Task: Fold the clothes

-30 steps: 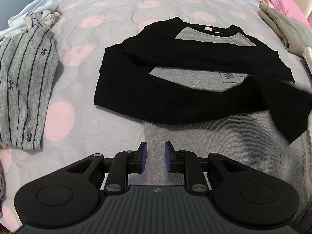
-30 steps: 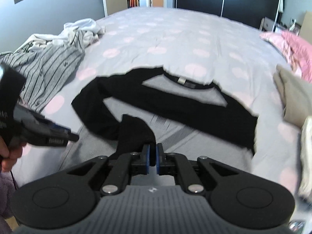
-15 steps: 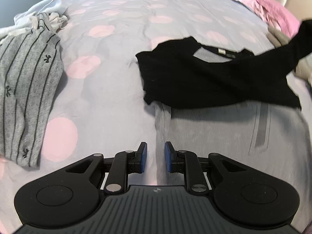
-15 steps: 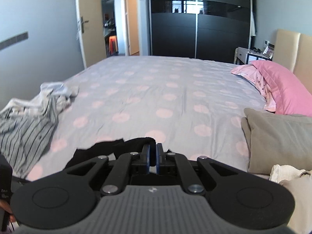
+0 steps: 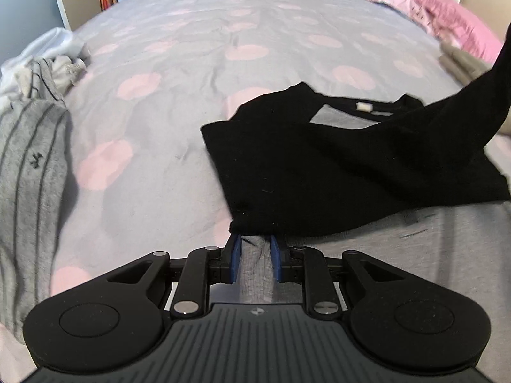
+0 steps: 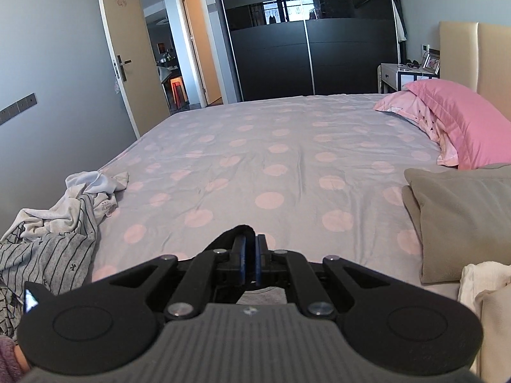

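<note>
Left tool (image 5: 254, 257): low over the near edge of the bed, its 2 blue pads still apart and closing, with grey cloth of the shirt between them; whether the pads press on it yet cannot be told.
Right tool (image 6: 250, 257): jaws nearly together, clamped on a black sleeve (image 6: 234, 237), which bulges over the left pad; raised above the bed and looking level across the room.
Shirt (image 5: 335, 172): grey body with black sleeves, lying flat on the bed just ahead of the left tool. Its black folded part touches the tips of that tool's pads; the grey body runs under and to the right of the tool.
Lifted sleeve: in the left wrist view 1 black sleeve rises from the shirt's right side to the right edge of the picture.
Neck label (image 5: 364, 107): small white tag at the collar, on the far side of the shirt from the left tool.
Bed (image 5: 198, 73): grey sheet with pink dots, carrying everything.
Striped garment (image 5: 32, 172): grey with dark stripes, crumpled at the left edge of the bed, well apart from the shirt.
White cloth (image 5: 48, 51): bunched just beyond the striped garment.
Pink pillow (image 6: 460, 121): at the far right, by the headboard.
Beige folded cloth (image 6: 463, 217): on the right of the bed, nearer than the pillow.
Wardrobe (image 6: 306, 48): dark sliding doors beyond the bed.
</note>
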`<state>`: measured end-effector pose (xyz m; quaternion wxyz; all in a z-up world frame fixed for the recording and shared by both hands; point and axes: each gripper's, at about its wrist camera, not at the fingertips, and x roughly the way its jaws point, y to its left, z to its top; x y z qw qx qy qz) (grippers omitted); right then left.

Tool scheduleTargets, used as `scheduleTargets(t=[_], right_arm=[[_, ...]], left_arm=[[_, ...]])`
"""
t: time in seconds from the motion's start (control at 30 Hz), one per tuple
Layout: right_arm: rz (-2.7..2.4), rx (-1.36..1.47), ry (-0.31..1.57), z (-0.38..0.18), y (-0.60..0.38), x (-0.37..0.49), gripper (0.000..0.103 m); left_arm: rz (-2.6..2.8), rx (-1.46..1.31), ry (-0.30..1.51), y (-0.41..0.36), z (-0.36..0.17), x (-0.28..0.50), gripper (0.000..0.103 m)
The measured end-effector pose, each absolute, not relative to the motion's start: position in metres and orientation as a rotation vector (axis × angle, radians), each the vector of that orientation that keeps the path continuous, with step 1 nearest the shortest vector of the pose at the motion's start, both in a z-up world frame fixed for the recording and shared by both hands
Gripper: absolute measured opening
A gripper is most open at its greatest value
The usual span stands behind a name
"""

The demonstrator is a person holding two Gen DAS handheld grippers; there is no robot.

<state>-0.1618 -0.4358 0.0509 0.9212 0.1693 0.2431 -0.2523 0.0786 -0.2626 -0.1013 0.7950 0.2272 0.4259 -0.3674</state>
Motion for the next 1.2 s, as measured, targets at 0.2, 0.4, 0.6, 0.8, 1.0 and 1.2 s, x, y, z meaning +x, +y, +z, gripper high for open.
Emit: scheduleTargets(t=[0.2, 0.4, 0.6, 0.8, 1.0, 1.2], right_arm=[[-0.593, 0.372, 0.539, 0.032, -0.457, -0.172, 0.006], [-0.699, 0.453, 0.767, -0.024, -0.487, -0.177, 0.006], [-0.795, 0.524, 0.982, -0.074, -0.505, -0.193, 0.011], [-0.819, 0.643, 0.941, -0.080, -0.524, -0.219, 0.011], [-0.680, 0.738, 0.863, -0.073, -0.522, -0.213, 0.013], [-0.556, 0.750, 0.902, -0.081, -0.501, -0.185, 0.029]], left_arm=[[-0.700, 0.507, 0.897, -0.252, -0.098, 0.086, 0.003], [-0.711, 0.460, 0.933, -0.241, -0.104, 0.097, 0.003], [-0.717, 0.459, 0.960, -0.240, -0.103, 0.100, 0.004], [-0.758, 0.464, 0.985, -0.236, -0.083, 0.095, 0.008], [-0.813, 0.449, 0.966, -0.239, -0.057, 0.104, 0.015], [-0.795, 0.403, 0.993, -0.261, -0.058, 0.127, 0.017]])
